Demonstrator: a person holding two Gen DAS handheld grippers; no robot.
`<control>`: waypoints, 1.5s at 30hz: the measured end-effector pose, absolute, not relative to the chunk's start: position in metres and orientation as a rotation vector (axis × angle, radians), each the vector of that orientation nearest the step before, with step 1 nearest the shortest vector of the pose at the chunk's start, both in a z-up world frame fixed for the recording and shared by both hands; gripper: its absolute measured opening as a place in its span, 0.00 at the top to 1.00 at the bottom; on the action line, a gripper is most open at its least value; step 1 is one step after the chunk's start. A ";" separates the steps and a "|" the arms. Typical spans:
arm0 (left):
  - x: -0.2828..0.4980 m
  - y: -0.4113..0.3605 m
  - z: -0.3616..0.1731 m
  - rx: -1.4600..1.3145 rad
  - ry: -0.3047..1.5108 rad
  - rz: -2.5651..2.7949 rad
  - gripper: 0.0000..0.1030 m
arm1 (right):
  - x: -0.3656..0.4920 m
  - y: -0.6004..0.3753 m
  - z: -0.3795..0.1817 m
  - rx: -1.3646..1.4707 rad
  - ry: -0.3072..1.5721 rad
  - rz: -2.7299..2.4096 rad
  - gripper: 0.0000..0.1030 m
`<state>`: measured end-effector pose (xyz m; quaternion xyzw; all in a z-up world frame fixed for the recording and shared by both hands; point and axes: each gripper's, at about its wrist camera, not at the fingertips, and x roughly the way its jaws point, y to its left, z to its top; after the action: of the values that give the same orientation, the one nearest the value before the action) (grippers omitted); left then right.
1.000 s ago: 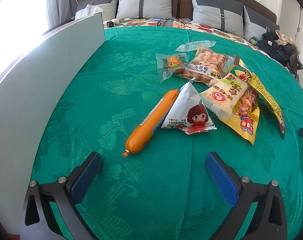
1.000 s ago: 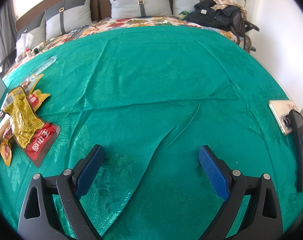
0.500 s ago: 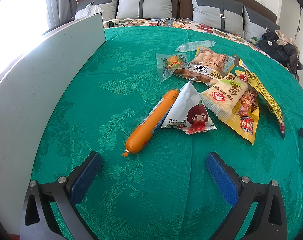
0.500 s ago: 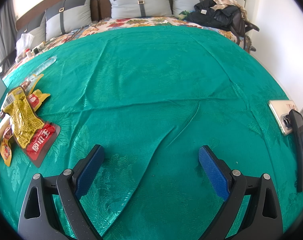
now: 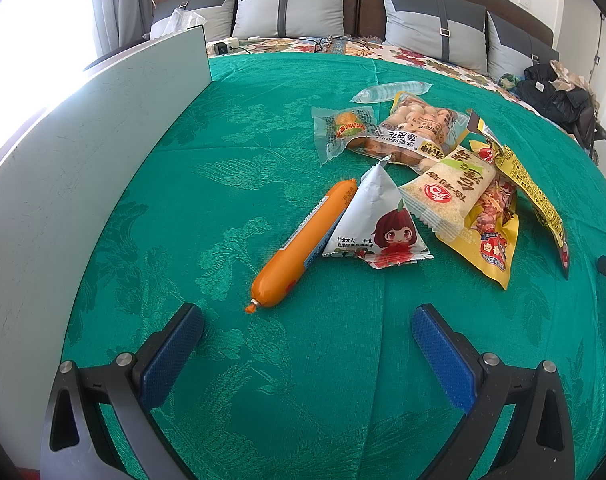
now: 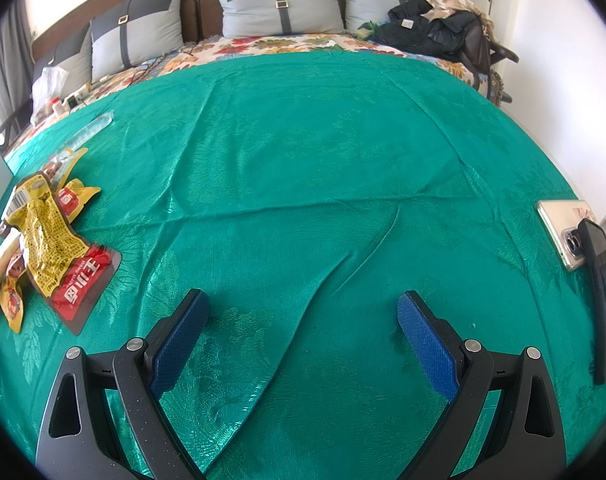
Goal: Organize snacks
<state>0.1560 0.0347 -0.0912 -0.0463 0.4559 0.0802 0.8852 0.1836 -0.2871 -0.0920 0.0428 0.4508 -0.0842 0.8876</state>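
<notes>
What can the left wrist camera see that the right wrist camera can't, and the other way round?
Only the left wrist view shows the orange sausage, the white triangular packet, the corn packet and the white board standing at the left. Only the right wrist view shows the phone near the right edge. Both show the green bedspread, the grey pillows, the yellow snack bags, the clear tube packet, and an open, empty tool: left tool, right tool.
</notes>
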 end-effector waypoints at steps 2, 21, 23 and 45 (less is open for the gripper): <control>0.156 0.035 -0.091 -0.096 0.948 0.167 0.00 | 0.184 -0.287 -0.092 0.089 0.937 -0.175 0.05; 0.156 0.035 -0.091 -0.097 0.948 0.167 0.00 | 0.185 -0.287 -0.092 0.091 0.938 -0.180 0.05; 0.156 0.035 -0.091 -0.097 0.948 0.167 0.00 | 0.185 -0.287 -0.092 0.091 0.937 -0.181 0.05; 0.154 0.035 -0.091 -0.092 0.962 0.156 0.00 | 0.185 -0.288 -0.092 0.089 0.937 -0.172 0.05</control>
<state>0.1541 0.0350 -0.0907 -0.0440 0.4620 0.0748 0.8826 0.1849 -0.2883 -0.0921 0.0430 0.4510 -0.0828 0.8876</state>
